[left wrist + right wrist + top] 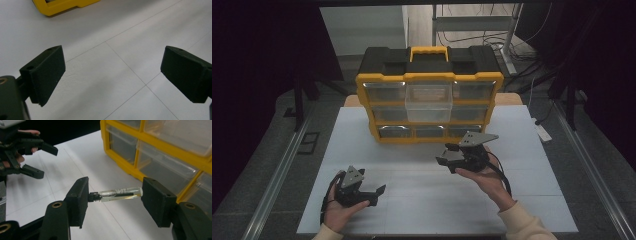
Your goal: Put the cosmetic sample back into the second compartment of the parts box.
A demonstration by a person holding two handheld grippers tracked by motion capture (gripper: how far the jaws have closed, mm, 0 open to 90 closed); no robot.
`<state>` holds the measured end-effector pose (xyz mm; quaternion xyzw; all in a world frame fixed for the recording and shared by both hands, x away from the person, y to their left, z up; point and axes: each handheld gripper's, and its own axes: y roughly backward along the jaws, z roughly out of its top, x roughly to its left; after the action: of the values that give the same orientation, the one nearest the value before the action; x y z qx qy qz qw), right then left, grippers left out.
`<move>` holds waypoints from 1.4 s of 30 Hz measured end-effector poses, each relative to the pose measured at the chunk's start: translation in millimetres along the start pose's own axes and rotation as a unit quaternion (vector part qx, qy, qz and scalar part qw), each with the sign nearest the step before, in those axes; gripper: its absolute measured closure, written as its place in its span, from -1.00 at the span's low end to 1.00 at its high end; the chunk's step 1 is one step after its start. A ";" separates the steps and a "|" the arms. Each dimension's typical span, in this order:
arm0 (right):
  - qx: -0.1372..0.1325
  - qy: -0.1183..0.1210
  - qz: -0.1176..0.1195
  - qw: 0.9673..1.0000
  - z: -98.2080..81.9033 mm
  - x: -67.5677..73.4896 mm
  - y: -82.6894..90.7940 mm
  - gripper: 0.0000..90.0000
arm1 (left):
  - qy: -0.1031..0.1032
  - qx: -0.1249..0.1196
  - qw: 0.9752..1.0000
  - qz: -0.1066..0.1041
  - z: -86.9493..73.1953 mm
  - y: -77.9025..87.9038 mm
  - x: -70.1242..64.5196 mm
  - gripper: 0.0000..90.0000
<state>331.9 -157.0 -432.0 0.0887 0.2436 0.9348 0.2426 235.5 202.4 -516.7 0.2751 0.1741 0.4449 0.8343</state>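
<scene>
A small clear glass vial (117, 194) with a black cap spans the gap between my right gripper's (115, 200) jaws, which are shut on its two ends. It is held above the white table, just in front of the yellow and black drawer organizer (429, 95). In the high view the right gripper (448, 159) hovers near the organizer's bottom row. My left gripper (377, 196) rests low at the near left of the table, open, with nothing between its jaws (112, 75). The left gripper (47, 162) can also be seen in the right gripper view, at the upper left.
The organizer has clear drawers in three rows; its top middle drawer (428, 102) is pulled out. A corner of the organizer (62, 5) lies ahead of the left gripper. The white table top (422, 200) ends at metal rails (277, 175) on both sides.
</scene>
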 end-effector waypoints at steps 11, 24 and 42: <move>-0.020 0.005 -0.009 1.000 9.7 2.0 12.8 -0.10 | 0.001 0.000 1.000 0.000 0.1 -0.5 -0.6 -0.86; -0.039 0.012 -0.022 0.999 20.0 4.2 26.6 -0.10 | -0.001 0.000 1.000 0.000 0.1 -0.8 -0.8 -0.86; -0.074 0.003 -0.033 0.997 34.4 4.9 44.3 -0.10 | 0.000 -0.001 1.000 -0.001 0.3 -0.8 -0.5 -0.86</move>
<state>319.3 -174.2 -379.9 0.0597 0.1775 0.9421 0.2780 235.9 201.5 -516.9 0.2741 0.1742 0.4446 0.8348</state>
